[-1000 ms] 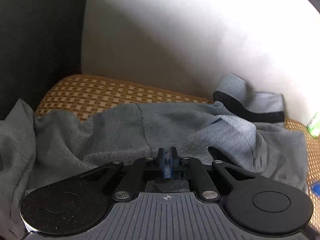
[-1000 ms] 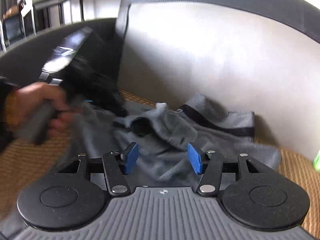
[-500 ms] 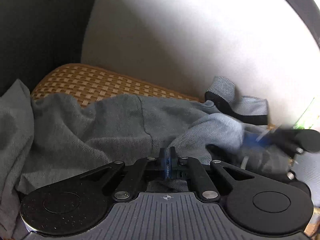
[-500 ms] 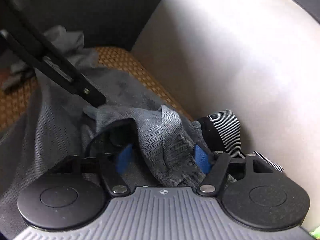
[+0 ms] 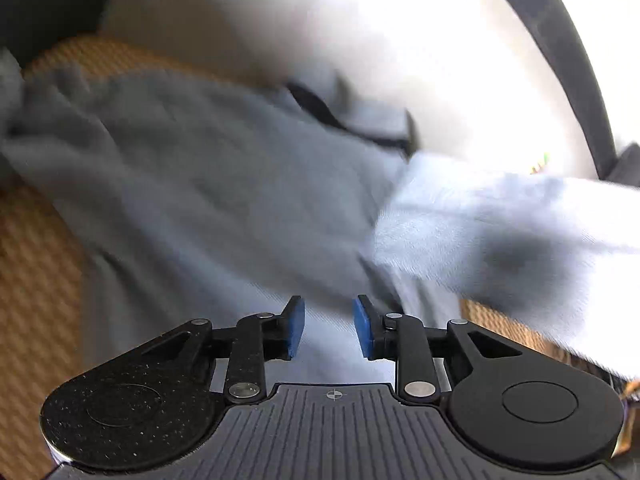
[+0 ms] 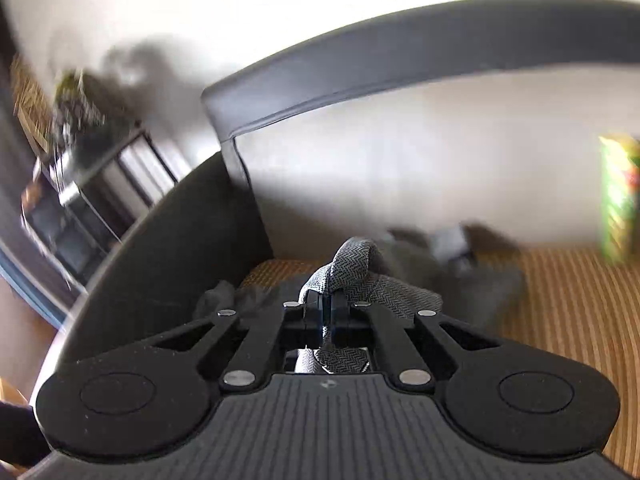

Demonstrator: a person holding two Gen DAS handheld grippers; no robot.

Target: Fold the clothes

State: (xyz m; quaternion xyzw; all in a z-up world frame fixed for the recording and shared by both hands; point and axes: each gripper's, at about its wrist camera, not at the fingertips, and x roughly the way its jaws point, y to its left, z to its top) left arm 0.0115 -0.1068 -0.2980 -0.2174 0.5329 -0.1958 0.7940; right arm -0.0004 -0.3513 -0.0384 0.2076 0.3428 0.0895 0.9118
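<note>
A grey herringbone garment [image 5: 224, 168] with a dark waistband [image 5: 320, 112] lies spread on a woven tan mat [image 5: 36, 280]; the left wrist view is motion-blurred. My left gripper [image 5: 329, 326] is open just above the cloth, with nothing between its blue pads [image 5: 295, 326]. My right gripper [image 6: 326, 314] is shut on a fold of the grey garment [image 6: 352, 264] and holds it lifted above the mat [image 6: 580, 300]. In the left wrist view a lifted part of the cloth [image 5: 500, 232] stretches away to the right.
A pale backrest [image 5: 320, 28] with a dark frame [image 6: 400, 52] rises behind the mat. A dark armrest [image 6: 168, 248] is on the left. A green box [image 6: 618, 200] stands at the right by the backrest. Dark furniture [image 6: 80, 192] is far left.
My left gripper has opened and let go of the cloth. My right gripper has closed on a fold of the garment and lifted it up and away to the right.
</note>
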